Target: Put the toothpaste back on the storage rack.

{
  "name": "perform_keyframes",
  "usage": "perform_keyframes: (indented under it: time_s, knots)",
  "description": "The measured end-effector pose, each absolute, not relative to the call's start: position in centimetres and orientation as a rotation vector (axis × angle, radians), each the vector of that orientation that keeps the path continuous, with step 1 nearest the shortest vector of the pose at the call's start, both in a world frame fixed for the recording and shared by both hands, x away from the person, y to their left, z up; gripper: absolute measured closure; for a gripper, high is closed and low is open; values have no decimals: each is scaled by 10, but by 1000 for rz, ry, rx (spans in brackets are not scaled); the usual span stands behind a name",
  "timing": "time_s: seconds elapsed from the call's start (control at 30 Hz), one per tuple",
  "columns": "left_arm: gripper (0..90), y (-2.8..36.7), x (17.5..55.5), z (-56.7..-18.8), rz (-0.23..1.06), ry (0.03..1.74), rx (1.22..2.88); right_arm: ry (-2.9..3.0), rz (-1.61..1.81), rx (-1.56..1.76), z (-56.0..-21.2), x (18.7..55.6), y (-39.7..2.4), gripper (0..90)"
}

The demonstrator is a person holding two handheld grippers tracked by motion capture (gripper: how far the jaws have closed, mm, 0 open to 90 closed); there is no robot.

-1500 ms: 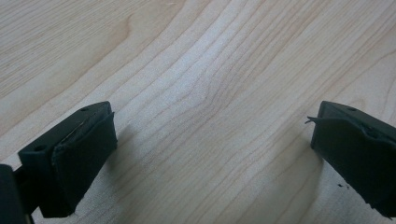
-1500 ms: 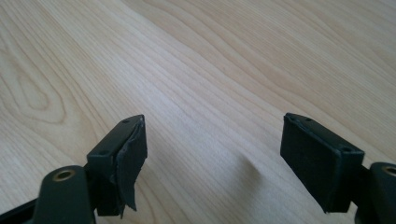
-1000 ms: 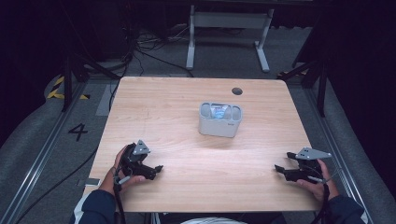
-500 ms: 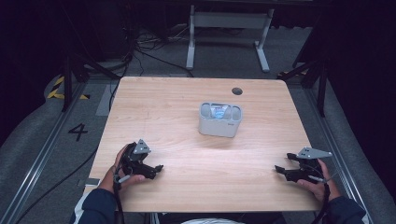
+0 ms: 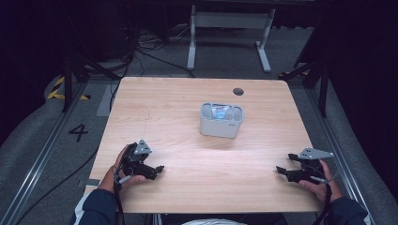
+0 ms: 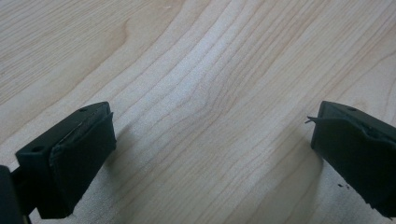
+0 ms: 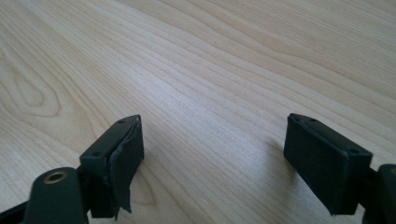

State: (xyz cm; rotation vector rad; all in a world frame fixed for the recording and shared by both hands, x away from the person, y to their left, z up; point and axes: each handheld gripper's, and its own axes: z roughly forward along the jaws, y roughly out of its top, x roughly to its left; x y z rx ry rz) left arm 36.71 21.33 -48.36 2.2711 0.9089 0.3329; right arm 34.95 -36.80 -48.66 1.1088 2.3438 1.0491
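A grey container (image 5: 221, 120) with compartments stands near the middle of the wooden table (image 5: 187, 98); something with blue and white print lies in its middle compartment. My left gripper (image 5: 157, 169) rests low over the table's front left, held in a hand. My right gripper (image 5: 279, 170) rests at the front right, its tips pointing left. In the left gripper view the left gripper (image 6: 212, 140) is open, with bare wood between its jaws. The right gripper (image 7: 212, 144) in its own view is open too, over bare wood.
A dark round hole (image 5: 238, 91) sits near the table's far edge. A white metal frame (image 5: 230, 21) stands on the grey floor beyond the table. Cables (image 5: 141, 47) lie at the far left, and a "4" (image 5: 78, 131) is marked on the floor.
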Motion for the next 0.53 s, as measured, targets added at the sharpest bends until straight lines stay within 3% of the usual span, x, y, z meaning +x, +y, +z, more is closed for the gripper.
perform_keyframes:
  time_s: [0.53]
  knots:
    - [2,211,369,-484,365,996,2237,2342,1042,1121,-487,350,-369,174]
